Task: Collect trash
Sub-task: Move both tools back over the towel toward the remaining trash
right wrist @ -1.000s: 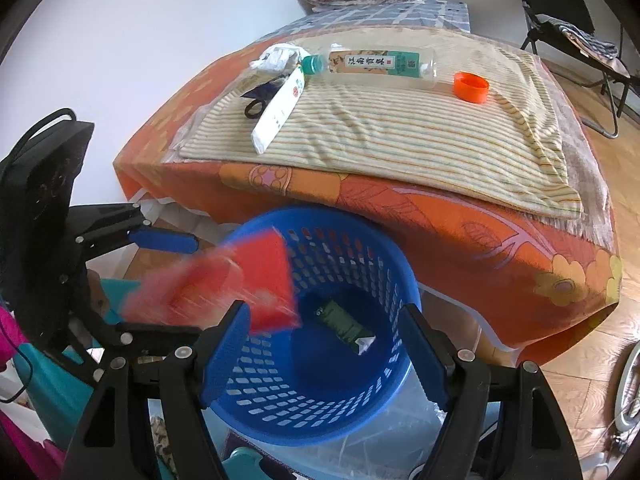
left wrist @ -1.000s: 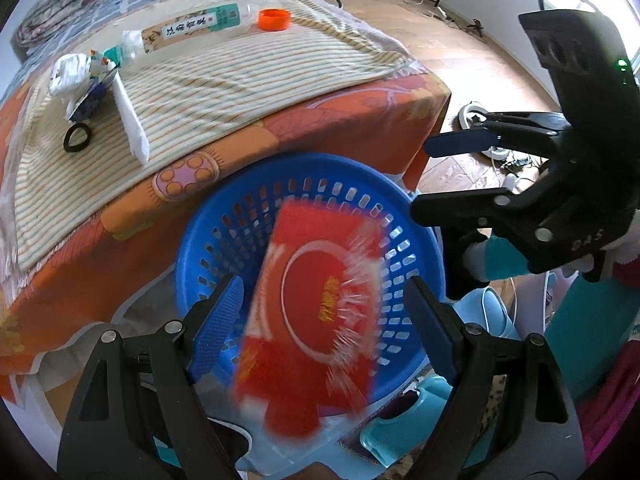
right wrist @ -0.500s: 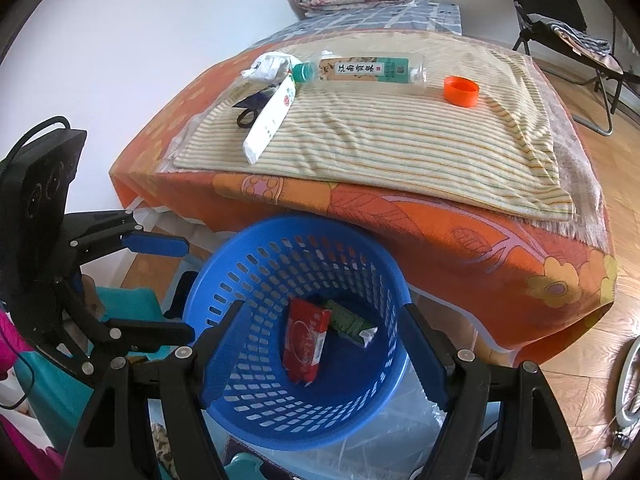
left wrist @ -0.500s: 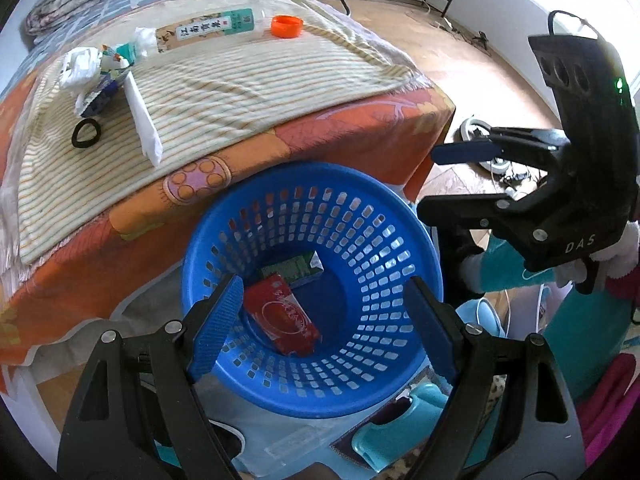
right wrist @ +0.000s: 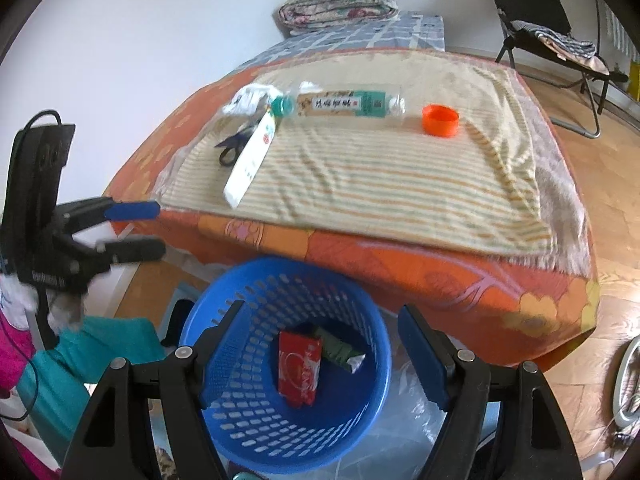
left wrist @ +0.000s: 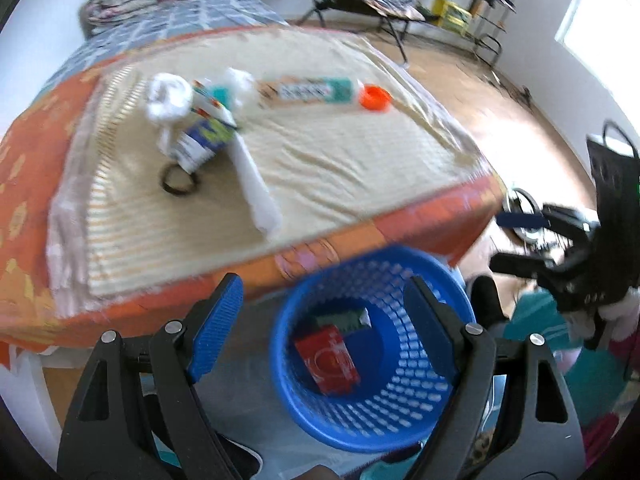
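Observation:
A blue mesh basket [left wrist: 400, 420] [right wrist: 224, 320] stands on the floor against the bed's near edge. In it lie a red packet [left wrist: 328, 360] [right wrist: 298, 368] and a green wrapper [left wrist: 344, 316] [right wrist: 340, 350]. My left gripper [left wrist: 320, 292] [right wrist: 156, 229] hovers open and empty over the basket's bed-side rim. My right gripper [right wrist: 320, 312] [left wrist: 500, 242] is also open and empty above the basket. On the striped cloth lie a plastic bottle [left wrist: 308, 90] [right wrist: 344, 104], an orange cap [left wrist: 374, 98] [right wrist: 440, 120], a white tube [left wrist: 254, 176] [right wrist: 250, 164], crumpled tissue [left wrist: 168, 96] and black scissors [right wrist: 232, 146].
The orange bedspread [right wrist: 440, 264] overhangs the bed edge just behind the basket. A folded quilt [right wrist: 340, 0] sits at the far end of the bed. A folding chair [right wrist: 540, 20] stands on the wood floor to the right. Teal clothing [right wrist: 100, 344] is at the lower left.
The red packet dropped from between my left fingers into the basket. My left gripper then rose and swung toward the bed. The right gripper lifted only slightly.

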The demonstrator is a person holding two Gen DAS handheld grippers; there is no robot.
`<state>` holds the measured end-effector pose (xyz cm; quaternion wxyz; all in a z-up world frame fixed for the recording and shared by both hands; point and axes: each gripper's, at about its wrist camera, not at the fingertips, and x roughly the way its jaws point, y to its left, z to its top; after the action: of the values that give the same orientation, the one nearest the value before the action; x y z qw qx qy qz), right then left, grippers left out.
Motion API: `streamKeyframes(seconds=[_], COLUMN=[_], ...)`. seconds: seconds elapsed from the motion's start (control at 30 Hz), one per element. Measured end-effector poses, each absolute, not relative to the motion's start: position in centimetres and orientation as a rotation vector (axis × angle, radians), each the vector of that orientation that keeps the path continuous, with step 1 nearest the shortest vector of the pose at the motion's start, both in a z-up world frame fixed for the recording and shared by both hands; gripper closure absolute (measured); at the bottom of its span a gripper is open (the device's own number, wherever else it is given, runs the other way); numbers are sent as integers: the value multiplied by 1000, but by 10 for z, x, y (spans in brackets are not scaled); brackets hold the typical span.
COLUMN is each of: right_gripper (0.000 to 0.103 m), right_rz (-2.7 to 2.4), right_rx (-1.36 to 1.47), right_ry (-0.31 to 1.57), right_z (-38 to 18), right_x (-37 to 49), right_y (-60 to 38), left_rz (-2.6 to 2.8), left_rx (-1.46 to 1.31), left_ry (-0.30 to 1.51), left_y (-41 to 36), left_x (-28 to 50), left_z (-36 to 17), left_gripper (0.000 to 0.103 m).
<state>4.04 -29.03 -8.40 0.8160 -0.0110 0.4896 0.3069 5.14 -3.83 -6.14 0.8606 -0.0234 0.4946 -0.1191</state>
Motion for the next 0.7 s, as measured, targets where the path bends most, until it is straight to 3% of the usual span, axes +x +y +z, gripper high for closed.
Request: streamKeyframes(seconds=[0.33, 0.7], right_gripper=[24, 24], right_rz=[627, 505], right_rx=[-2, 56], right_ry=[1016, 1041], right_z=[-64, -71], right_x=[82, 180], right_y=[-289, -306], left_rz=[-139, 5], left_rx=[-129, -288], left_ry=[970, 973], left_y=[11, 76], left_x=[111, 193], left_z=[-27, -33], left_gripper=[18, 21])
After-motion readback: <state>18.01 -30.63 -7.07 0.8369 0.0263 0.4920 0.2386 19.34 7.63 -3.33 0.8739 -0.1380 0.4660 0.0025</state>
